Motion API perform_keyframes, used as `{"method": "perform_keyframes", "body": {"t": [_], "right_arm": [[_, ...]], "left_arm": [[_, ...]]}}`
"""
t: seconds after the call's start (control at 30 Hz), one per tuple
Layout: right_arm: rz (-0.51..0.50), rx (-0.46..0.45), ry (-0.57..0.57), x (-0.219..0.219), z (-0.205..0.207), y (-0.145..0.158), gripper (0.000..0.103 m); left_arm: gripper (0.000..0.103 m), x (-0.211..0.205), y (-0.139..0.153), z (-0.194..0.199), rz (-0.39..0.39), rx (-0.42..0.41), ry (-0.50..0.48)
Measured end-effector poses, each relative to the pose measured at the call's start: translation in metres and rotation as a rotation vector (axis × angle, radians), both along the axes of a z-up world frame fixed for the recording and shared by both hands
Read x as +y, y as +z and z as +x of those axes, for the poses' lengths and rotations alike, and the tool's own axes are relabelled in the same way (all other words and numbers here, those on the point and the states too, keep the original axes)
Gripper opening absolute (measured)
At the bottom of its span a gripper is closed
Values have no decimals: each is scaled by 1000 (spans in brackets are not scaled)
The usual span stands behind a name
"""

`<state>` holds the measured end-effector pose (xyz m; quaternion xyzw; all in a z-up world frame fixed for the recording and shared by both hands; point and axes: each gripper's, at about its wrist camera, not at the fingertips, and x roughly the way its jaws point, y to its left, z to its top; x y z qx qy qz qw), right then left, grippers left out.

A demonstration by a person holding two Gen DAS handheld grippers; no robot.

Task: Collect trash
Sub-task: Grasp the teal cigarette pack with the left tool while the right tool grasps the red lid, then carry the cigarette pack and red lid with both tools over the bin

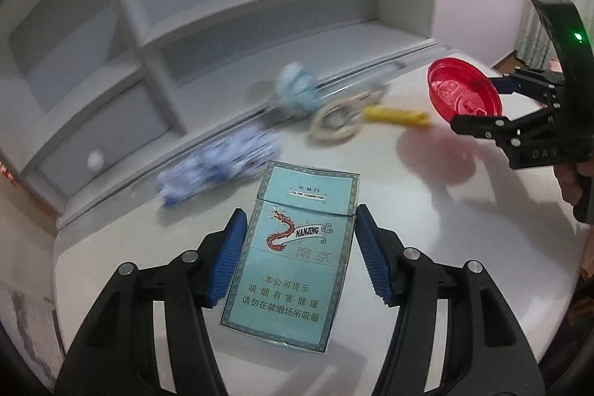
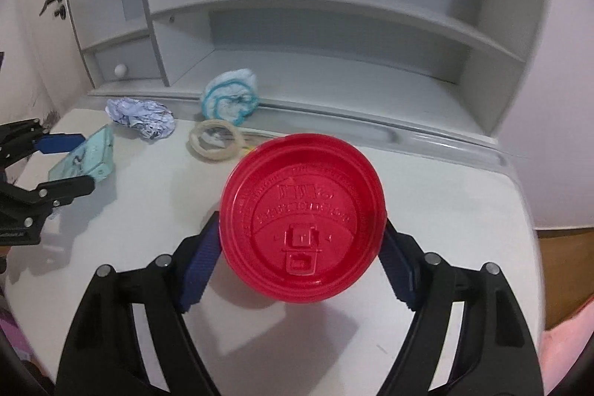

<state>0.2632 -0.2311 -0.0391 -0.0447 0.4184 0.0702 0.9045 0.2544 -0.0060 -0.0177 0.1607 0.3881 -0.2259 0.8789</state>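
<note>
Left wrist cam: one teal cigarette pack (image 1: 293, 258) was clamped in the left gripper (image 1: 300, 257), w/ 2 crumpled wads, 1 tape ring (image 1: 334, 125) & 1 yellow wrapper (image 1: 395, 115) on the white desk (image 1: 427, 247). Right gripper (image 2: 302, 240) was clamped on the one red cup lid (image 2: 302, 229), round, embossed, held off the desk.

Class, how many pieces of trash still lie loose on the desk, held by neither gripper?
4: crumpled paper at back left, blue cloth wad against the shelf, tape ring before it, yellow wrapper beside the ring. More may be hidden.
</note>
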Motion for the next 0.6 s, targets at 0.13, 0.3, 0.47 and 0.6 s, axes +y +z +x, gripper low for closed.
{"method": "perform_keyframes", "body": {"t": [0.13, 0.3, 0.47, 0.6], "right_arm": [[3, -39, -78, -50, -45, 15, 76], [3, -78, -232, -135, -117, 27, 76], [-20, -88, -416, -222, -203, 27, 76], [-22, -84, -560, -282, -271, 20, 76]], "left_arm": [[58, -60, 12, -19, -45, -22, -78], [58, -167, 26, -61, -113, -51, -242], [58, -274, 31, -120, -171, -32, -448], [58, -351, 28, -178, -181, -25, -628]]}}
